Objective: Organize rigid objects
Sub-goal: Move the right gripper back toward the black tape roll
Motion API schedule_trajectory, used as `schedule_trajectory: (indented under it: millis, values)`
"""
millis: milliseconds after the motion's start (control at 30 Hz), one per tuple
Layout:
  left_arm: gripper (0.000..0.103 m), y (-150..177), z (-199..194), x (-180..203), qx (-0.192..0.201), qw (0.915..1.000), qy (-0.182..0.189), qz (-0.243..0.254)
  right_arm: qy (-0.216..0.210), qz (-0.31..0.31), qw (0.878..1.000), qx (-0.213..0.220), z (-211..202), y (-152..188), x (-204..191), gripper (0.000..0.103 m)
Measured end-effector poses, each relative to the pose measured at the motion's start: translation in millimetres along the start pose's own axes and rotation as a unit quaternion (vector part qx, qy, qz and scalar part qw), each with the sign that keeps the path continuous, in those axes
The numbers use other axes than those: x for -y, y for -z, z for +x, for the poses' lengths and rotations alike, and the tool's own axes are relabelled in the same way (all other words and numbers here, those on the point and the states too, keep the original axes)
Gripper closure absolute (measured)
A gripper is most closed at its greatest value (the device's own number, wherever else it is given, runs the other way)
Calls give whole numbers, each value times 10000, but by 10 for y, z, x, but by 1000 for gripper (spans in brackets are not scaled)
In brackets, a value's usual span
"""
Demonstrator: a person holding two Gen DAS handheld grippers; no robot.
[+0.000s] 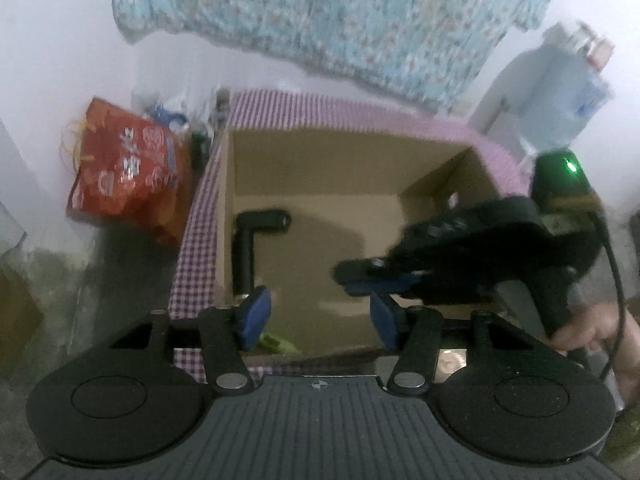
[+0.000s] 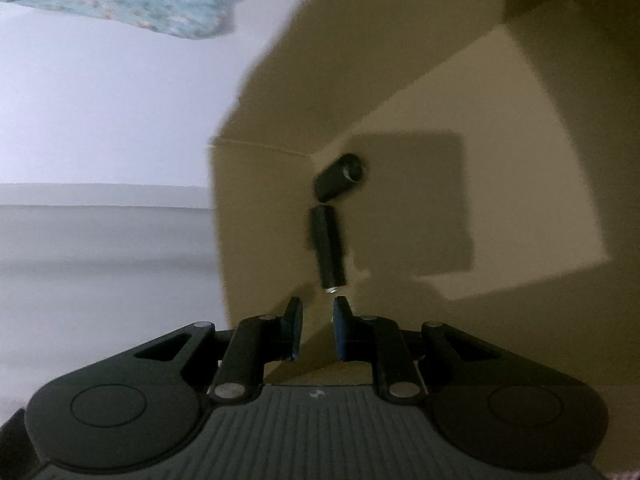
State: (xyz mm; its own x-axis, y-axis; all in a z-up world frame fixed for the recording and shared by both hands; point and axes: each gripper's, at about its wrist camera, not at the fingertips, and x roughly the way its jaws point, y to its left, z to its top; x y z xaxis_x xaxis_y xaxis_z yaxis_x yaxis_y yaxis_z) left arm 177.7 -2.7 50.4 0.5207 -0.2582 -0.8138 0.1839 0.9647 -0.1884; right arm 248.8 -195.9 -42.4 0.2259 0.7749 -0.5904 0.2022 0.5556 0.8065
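Note:
An open cardboard box (image 1: 316, 148) stands on a purple checked cloth (image 1: 192, 264). Two black cylinders lie in its left corner, one along the far wall (image 1: 268, 220) and one along the left wall (image 1: 245, 256). They also show in the right wrist view (image 2: 340, 178) (image 2: 328, 248). My left gripper (image 1: 318, 318) is open and empty above the box's near edge. My right gripper (image 2: 318, 318) reaches into the box from the right (image 1: 360, 276); its jaws stand a little apart with nothing between them, just short of the nearer cylinder.
A red printed bag (image 1: 128, 168) leans against the wall left of the cloth. A floral curtain (image 1: 340, 20) hangs behind. A large water bottle (image 1: 560, 92) stands at the right. A small green thing (image 1: 280, 345) lies at the box's near edge.

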Motion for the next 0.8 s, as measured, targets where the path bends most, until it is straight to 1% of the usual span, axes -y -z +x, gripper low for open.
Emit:
schedule_trajectory:
  millis: [133, 233, 300, 367, 400, 433, 500, 567, 633, 733, 800]
  values:
    - [40, 128, -336, 18, 432, 9989, 204, 4, -309, -342, 9979, 454, -542, 355, -72, 85]
    - [35, 277, -498, 54, 658, 9973, 334, 44, -476, -543, 9936, 873, -954, 679, -57, 84]
    - [33, 393, -549, 89, 757, 9961, 430, 121, -475, -648, 9894, 1211, -1264, 921, -6, 84]
    - [30, 522, -562, 142, 812, 9953, 478, 240, -377, -671, 9847, 1564, -1504, 1179, 103, 84]
    - [30, 589, -546, 173, 817, 9950, 490, 288, -296, -632, 9821, 1748, -1660, 1332, 167, 82]
    - [30, 656, -512, 207, 786, 9950, 512, 329, -223, -558, 9803, 1883, -1720, 1441, 259, 79]
    - [30, 776, -412, 273, 647, 9955, 581, 388, -74, -338, 9772, 2093, -1775, 1678, 491, 78]
    - [30, 895, -279, 373, 480, 9958, 549, 550, 146, -120, 9762, 2160, -1729, 1904, 697, 78]
    - [30, 1008, -125, 518, 391, 9950, 419, 822, 416, -44, 9765, 2116, -1575, 1988, 826, 78]
    - [33, 1153, 125, 723, 271, 9921, 313, 1188, 964, -204, 9764, 1924, -1468, 2102, 925, 78]
    - [35, 1235, 277, 853, 249, 9884, 212, 1485, 1141, -315, 9756, 1847, -1444, 2101, 954, 78]
